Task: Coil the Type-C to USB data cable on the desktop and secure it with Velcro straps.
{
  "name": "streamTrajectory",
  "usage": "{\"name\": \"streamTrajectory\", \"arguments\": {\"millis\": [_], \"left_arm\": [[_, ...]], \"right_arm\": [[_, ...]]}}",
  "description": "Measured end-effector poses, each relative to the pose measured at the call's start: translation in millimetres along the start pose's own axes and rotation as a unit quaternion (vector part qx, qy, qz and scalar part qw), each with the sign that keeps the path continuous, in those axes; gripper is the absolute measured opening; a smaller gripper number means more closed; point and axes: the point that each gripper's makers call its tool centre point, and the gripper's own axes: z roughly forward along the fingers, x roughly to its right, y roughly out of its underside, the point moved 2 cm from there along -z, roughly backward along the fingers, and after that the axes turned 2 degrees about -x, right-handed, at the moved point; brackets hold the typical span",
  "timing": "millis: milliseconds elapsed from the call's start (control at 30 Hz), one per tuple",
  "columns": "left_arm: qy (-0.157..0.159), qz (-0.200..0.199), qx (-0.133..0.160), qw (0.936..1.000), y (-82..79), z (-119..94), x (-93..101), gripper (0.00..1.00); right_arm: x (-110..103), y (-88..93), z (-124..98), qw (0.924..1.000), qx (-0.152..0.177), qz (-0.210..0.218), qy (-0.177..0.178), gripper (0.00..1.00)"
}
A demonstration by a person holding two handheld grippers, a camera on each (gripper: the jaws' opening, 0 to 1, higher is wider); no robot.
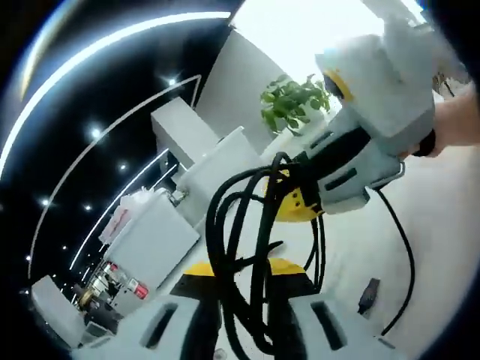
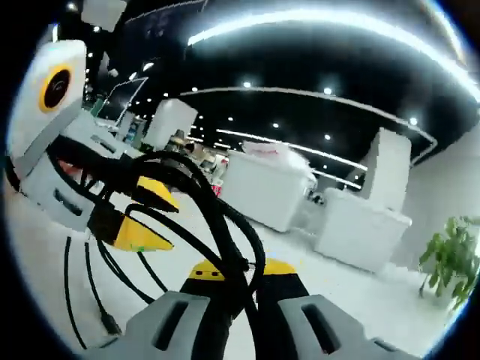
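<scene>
Looped into black coils, the cable (image 1: 247,247) is held up over the white desk (image 1: 442,247), clamped between the left gripper (image 1: 244,315) and the right gripper (image 2: 240,315). Its loose plug (image 1: 367,295) hangs beside the coils. No writing can be read. Open desk lies beyond the coils.

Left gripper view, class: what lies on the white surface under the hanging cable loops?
A dark connector plug on the white surface, at the end of a trailing strand of the black cable. The loops and both grippers hide what lies directly beneath them.
</scene>
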Motion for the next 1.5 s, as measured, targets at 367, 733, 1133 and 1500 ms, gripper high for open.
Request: {"name": "streamTrajectory", "arguments": {"millis": [367, 733, 1133, 1500], "left_arm": [[0.054, -0.127, 0.036, 0.9898, 1.7, 5, 0.7, 0.19], [0.045, -0.113, 0.045, 0.9916, 4.0, 9, -2.4, 0.14], [0.006, -0.140, 0.041, 0.9893, 3.5, 6, -21.1, 0.07], [-0.020, -0.220, 0.068, 0.9730, -12.8, -9, -37.7, 0.07]], "right_arm": [[-12, -18.3, -1, 0.9863, 0.012, -0.159, -0.043, 0.10], [-28, -42.9, -12, 0.9660, 0.053, -0.248, -0.051, 0.10], [-3, -22.1, -27, 0.9957, 0.046, 0.075, -0.031, 0.28], [-13, 31.9, -87, 0.9204, 0.006, 0.387, 0.054, 0.71]]}}
